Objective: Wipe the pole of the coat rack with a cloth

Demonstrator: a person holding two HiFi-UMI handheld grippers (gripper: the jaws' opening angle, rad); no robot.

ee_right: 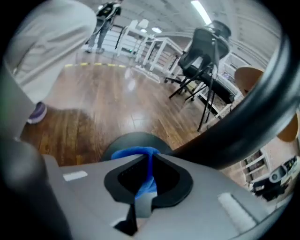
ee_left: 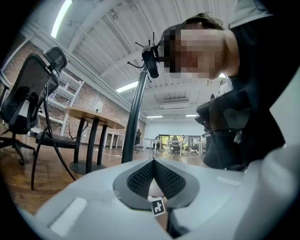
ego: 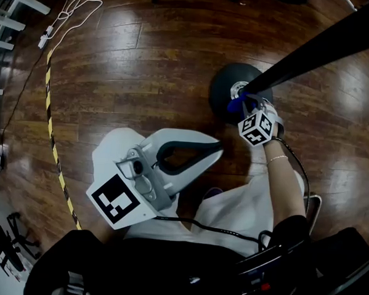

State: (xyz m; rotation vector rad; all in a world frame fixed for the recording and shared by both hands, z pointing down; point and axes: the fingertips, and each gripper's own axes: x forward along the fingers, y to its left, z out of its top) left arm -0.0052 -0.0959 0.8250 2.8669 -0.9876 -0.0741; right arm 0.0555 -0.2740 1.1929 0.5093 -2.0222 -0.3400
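Observation:
The coat rack's black pole [ego: 325, 49] slants from the upper right down to its round dark base [ego: 223, 90] on the wood floor. My right gripper [ego: 244, 107] is low on the pole, just above the base, shut on a blue cloth [ego: 236, 106]. In the right gripper view the cloth [ee_right: 139, 156] is pinched between the jaws, with the base [ee_right: 123, 140] behind it and the pole [ee_right: 243, 129] to the right. My left gripper [ego: 218, 149] is held over the lap, shut and empty. In its view the gripper [ee_left: 153, 161] points at the pole [ee_left: 133, 119] and its hooks [ee_left: 150, 58].
Yellow-black tape [ego: 50, 121] and a white cable [ego: 63, 14] lie on the floor at the left. A shoe [ego: 212, 192] rests near the base. An office chair [ee_left: 28, 93] and a round table [ee_left: 93, 114] stand beside the rack. Another chair [ee_right: 206, 51] stands farther off.

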